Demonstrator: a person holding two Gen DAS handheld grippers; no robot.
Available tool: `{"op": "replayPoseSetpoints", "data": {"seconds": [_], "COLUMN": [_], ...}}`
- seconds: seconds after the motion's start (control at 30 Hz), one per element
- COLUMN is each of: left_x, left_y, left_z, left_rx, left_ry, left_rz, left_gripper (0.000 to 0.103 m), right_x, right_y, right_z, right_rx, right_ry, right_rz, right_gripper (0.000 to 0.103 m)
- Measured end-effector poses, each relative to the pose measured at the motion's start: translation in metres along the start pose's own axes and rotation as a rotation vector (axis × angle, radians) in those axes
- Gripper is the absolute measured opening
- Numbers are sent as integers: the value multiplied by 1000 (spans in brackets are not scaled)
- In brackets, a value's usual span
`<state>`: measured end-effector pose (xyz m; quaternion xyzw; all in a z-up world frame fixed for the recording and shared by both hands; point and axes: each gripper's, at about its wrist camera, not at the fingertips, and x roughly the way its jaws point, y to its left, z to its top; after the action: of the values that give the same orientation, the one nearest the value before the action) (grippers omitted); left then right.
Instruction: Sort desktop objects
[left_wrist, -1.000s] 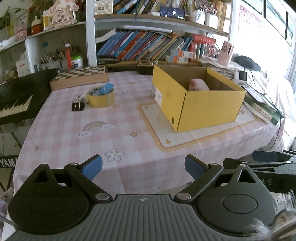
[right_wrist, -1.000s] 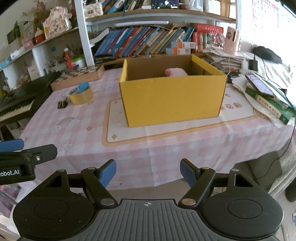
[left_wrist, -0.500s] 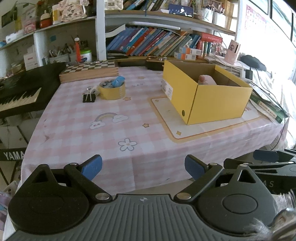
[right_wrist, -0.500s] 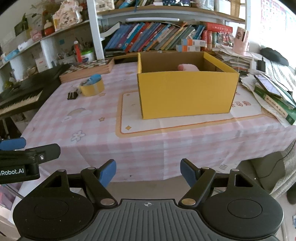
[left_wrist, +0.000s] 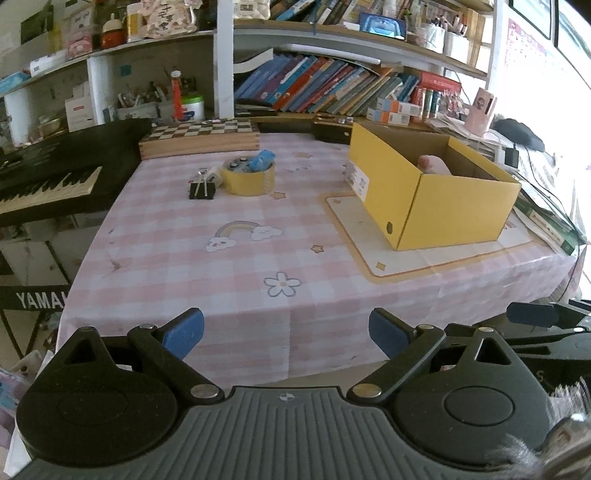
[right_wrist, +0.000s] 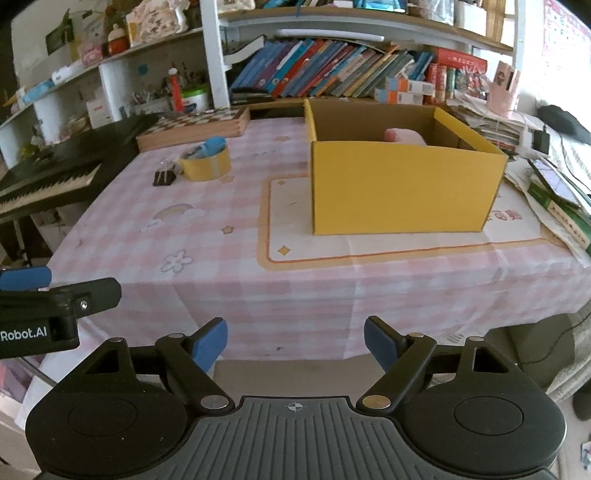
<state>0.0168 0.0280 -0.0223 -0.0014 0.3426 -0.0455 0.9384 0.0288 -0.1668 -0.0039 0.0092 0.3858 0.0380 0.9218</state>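
Note:
A yellow cardboard box stands open on a cream mat on the pink checked tablecloth, with a pink object inside. A yellow tape roll holding a blue item and small round things sits far left, next to a black binder clip. My left gripper is open and empty before the table's front edge. My right gripper is open and empty, also off the front edge.
A wooden chessboard box lies at the back left. A black Yamaha keyboard stands left of the table. Bookshelves line the back. Books, papers and cables pile at the right edge. The other gripper shows at each view's side.
Both grippers have pulled back and risen a little from the table; the box and tape roll look smaller and farther. Both stay open. Nothing on the table moved.

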Motion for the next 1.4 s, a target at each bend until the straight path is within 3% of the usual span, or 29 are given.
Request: {"op": "replayPoseSetpoints", "data": {"seconds": [0.73,1.4], "left_x": [-12,-24], "left_y": [41,72], "left_z": [0,0], "left_rx": [-59,-111], "left_ry": [-41,-75], "left_rz": [69,130], "left_gripper": [96,98], "right_x": [8,14], "right_y": [42,75], "right_z": [10,24], "right_rx": [-90,-158], "right_ry": [21,-2], "right_rz": [123,174], "right_gripper": [85,85]}}
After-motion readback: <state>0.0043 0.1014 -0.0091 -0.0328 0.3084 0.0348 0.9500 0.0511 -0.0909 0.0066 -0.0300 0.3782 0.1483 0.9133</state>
